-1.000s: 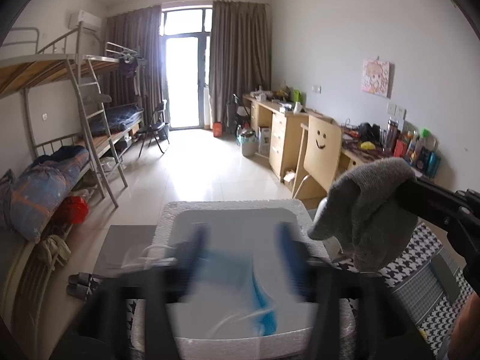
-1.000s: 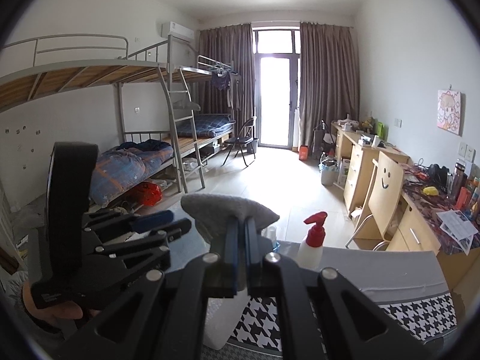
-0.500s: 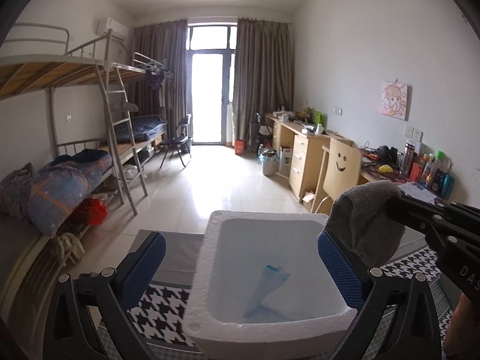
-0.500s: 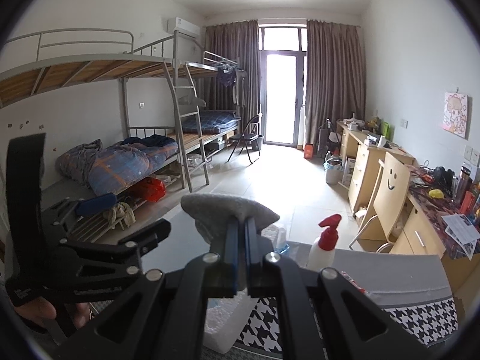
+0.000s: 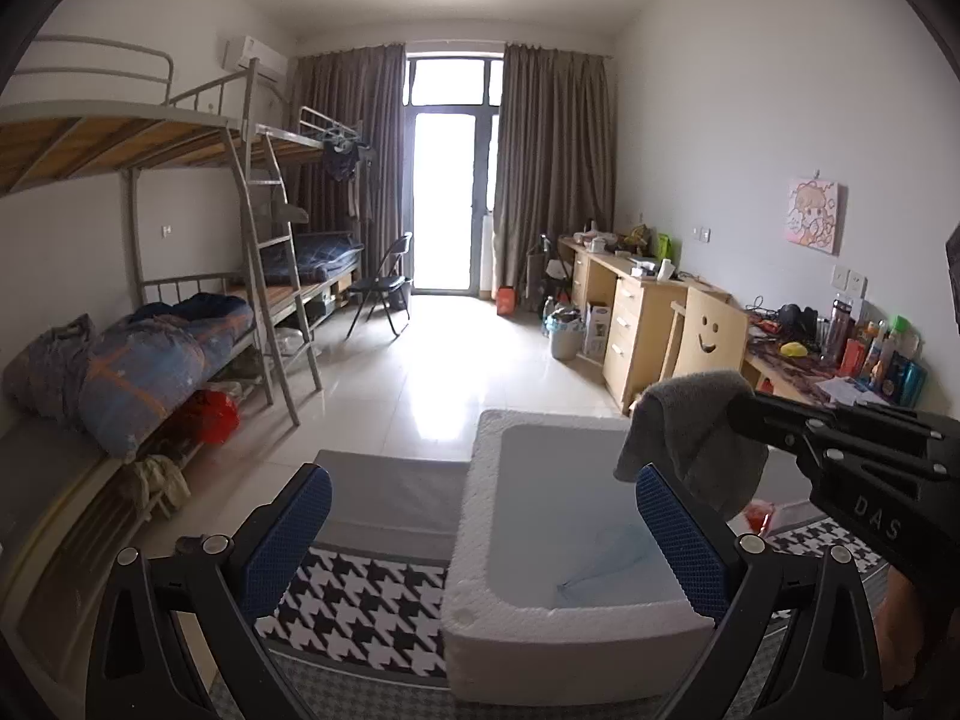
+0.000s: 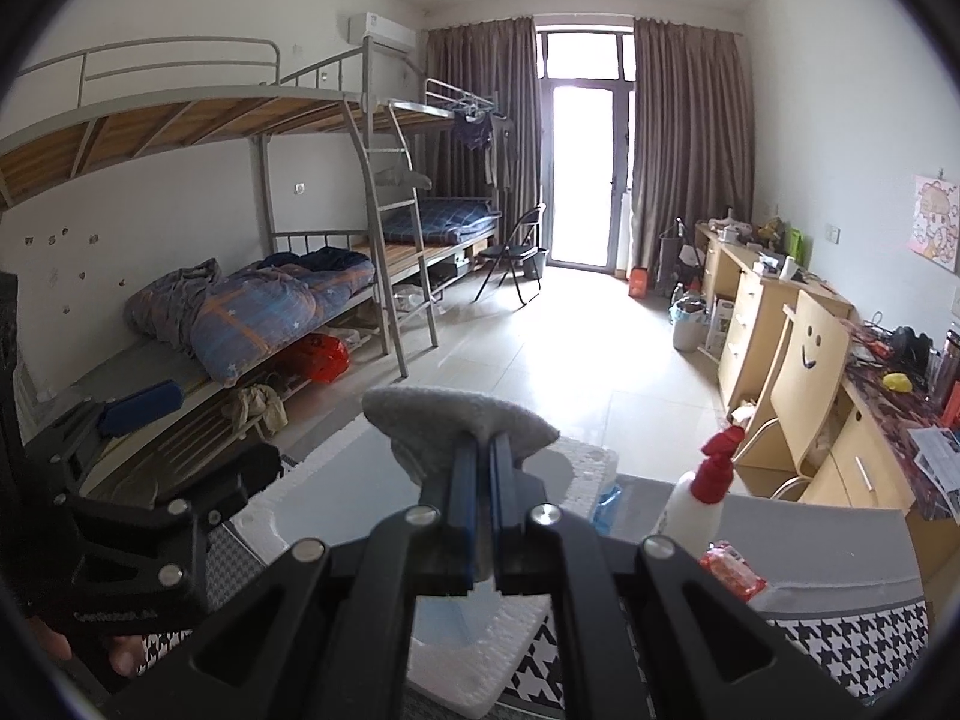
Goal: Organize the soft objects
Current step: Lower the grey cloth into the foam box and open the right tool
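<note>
Dormitory walls, painted white, close a long room with a pale glossy tile floor (image 5: 444,384), brown curtains (image 5: 555,168) flanking a bright glass door, and grey metal bunk beds (image 6: 336,192) with slatted wood bases along one side. On the lower bunk lies a rumpled blue and orange quilt (image 6: 252,306). Opposite stand light wooden desks (image 5: 636,306) and a wooden chair (image 5: 708,333) with a smiling face cut into its back.

Nearest the cameras, the table (image 5: 384,492) is partly bare grey and partly covered by a black-and-white houndstooth cloth (image 5: 366,606). On it sits a white foam box (image 5: 480,540), thick-walled with rounded corners and a grainy surface; inside it lies a light blue crumpled item (image 5: 606,564) that I cannot identify. Just beside the box in the right wrist view stand a white spray bottle (image 6: 702,492) with a red trigger head and a small red packet (image 6: 732,564).

A grey sock (image 5: 690,438), soft and fuzzy, hangs limp above the far right part of the box, pinched in the right claw (image 6: 483,450), whose blue ribbed pads are pressed together on the fabric. The left claw (image 5: 480,534) is spread wide with nothing between its blue textured pads, held low in front of the box's near left corner.
</note>
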